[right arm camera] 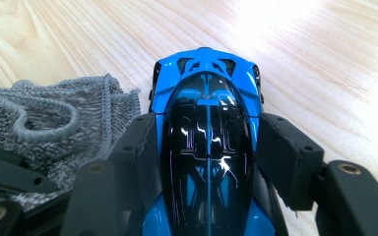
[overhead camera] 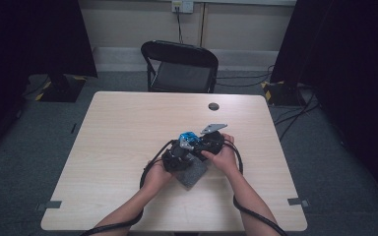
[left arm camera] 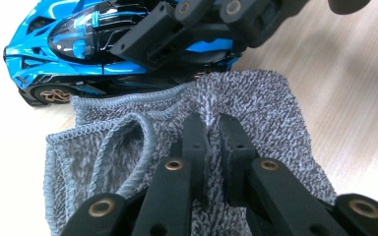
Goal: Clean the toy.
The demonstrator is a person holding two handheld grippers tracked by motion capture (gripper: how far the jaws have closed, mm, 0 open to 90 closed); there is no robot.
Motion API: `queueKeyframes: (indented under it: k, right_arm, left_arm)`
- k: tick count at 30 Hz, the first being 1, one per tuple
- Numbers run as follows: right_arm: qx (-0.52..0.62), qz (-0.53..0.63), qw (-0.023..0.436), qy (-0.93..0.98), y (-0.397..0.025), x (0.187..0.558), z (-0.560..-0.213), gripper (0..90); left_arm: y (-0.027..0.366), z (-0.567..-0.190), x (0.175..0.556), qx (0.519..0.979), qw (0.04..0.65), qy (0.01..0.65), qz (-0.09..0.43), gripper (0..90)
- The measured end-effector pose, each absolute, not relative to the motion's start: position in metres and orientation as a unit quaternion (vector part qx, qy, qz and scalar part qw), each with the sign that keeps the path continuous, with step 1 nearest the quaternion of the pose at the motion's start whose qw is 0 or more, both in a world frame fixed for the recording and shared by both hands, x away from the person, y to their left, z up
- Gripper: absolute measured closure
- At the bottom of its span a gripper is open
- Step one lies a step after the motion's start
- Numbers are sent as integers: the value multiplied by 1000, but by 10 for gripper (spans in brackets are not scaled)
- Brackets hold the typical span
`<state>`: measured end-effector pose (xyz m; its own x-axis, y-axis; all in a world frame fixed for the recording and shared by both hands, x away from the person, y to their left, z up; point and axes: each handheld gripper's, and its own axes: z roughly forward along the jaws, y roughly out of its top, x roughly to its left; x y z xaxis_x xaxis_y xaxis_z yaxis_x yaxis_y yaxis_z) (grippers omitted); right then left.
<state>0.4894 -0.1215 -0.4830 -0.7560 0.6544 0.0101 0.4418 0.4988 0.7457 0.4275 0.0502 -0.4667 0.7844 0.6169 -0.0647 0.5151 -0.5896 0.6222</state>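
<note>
Both my grippers are busy at the middle of a pale wood table [overhead camera: 128, 128].

A black folding chair [overhead camera: 181, 66] stands beyond the table on grey carpet, dark curtains either side. My right gripper [right arm camera: 207, 147] has its jaws clamped on the flanks of the blue toy car [right arm camera: 207, 123], which sits just beside the grey knitted cloth [left arm camera: 256, 108]. My left gripper [left arm camera: 212, 130] is pinched shut on a fold of that cloth.

Room: dim, dark at both side edges.
Worktop [overhead camera: 128, 128]: evenly lit from above, soft shadows.
Glare: blown-out wood far right in the right gripper view.
Focus: near claws blurred.
</note>
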Motion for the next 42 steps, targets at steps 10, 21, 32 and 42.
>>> queueKeyframes:
  k: [10,21,32,42]
  right_arm:
    - [321,385,139,854,-122,489,-483,419]
    - [320,386,139,854,-122,489,-483,419]
    - [320,387,139,854,-123,489,-483,419]
    - [319,384,139,855,-123,488,-483,420]
  left_arm:
    - [49,-467,433,887,317,325,85,835]
    - [57,-465,438,883,317,334,88,835]
    - [69,-464,446,876,315,352,95,834]
    - [77,-462,457,872,309,366,102,835]
